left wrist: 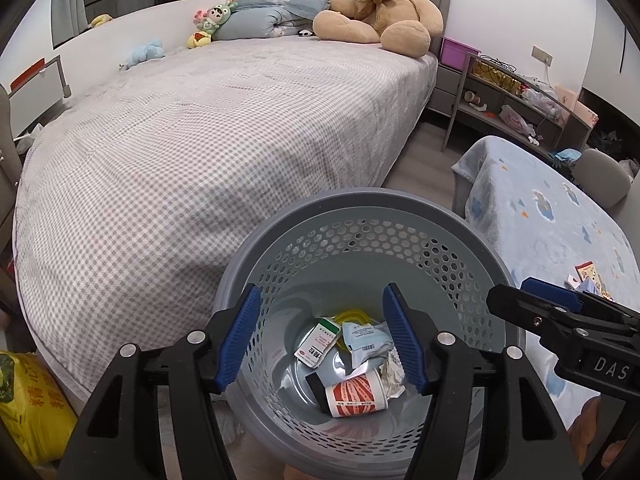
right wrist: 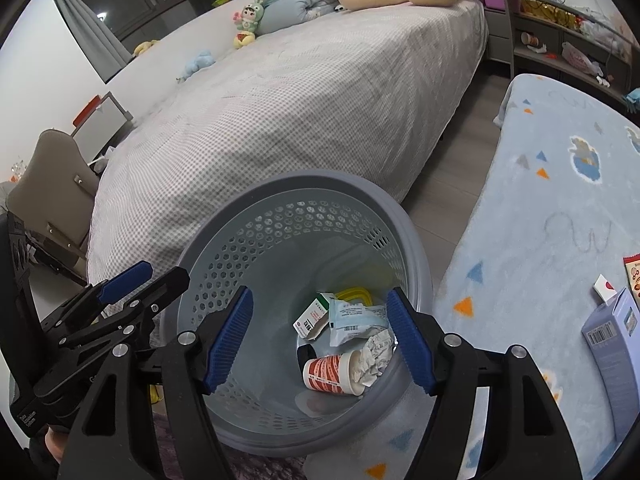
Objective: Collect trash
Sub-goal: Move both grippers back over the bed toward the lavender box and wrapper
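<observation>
The grey perforated bin (left wrist: 360, 216) stands on the floor between the checked bed (left wrist: 200, 140) and a low surface under a blue blanket (right wrist: 540, 220), probably set there so both hands can reach it from the blanket, where a blue box (right wrist: 612, 344) and small packets (right wrist: 634, 274) lie uncollected. Over its mouth hang the left gripper (left wrist: 322, 338) and the right gripper (right wrist: 320, 342), each angled down with jaws apart and nothing between the pads (a drop pose, I judge). The trash lies well below them at the bottom: a red-and-white paper cup (left wrist: 356, 394), crumpled paper (right wrist: 374, 356), a pale wrapper (left wrist: 366, 338) and a small green-and-white carton (left wrist: 318, 340).
</observation>
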Tool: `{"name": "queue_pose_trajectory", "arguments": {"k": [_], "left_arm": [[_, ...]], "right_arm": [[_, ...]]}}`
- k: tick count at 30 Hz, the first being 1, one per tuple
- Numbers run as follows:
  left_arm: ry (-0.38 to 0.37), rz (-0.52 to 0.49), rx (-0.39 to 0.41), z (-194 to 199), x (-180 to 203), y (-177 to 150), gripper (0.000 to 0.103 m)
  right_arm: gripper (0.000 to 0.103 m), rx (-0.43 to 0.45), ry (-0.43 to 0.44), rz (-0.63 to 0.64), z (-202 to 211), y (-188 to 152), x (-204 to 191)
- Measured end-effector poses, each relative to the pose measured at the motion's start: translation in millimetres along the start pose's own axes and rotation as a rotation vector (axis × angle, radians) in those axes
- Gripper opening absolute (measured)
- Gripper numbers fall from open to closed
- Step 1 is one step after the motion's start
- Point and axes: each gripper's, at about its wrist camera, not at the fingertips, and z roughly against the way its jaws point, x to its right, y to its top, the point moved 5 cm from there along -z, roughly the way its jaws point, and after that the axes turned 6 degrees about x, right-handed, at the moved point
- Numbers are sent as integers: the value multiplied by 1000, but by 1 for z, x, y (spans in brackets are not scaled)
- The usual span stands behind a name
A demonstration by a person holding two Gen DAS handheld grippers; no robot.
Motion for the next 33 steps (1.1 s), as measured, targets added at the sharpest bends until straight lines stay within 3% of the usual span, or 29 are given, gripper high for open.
{"name": "queue_pose_trajectory", "arguments": {"k": [21,33], "left_arm": [[23,-13,21,7,5,-1,67],[15,-58,34,17,20,-3,67]], "right_arm": [[77,-1,-29,-13,14,-14,14],[82,20,-99,-28,56,-34,51]]}}
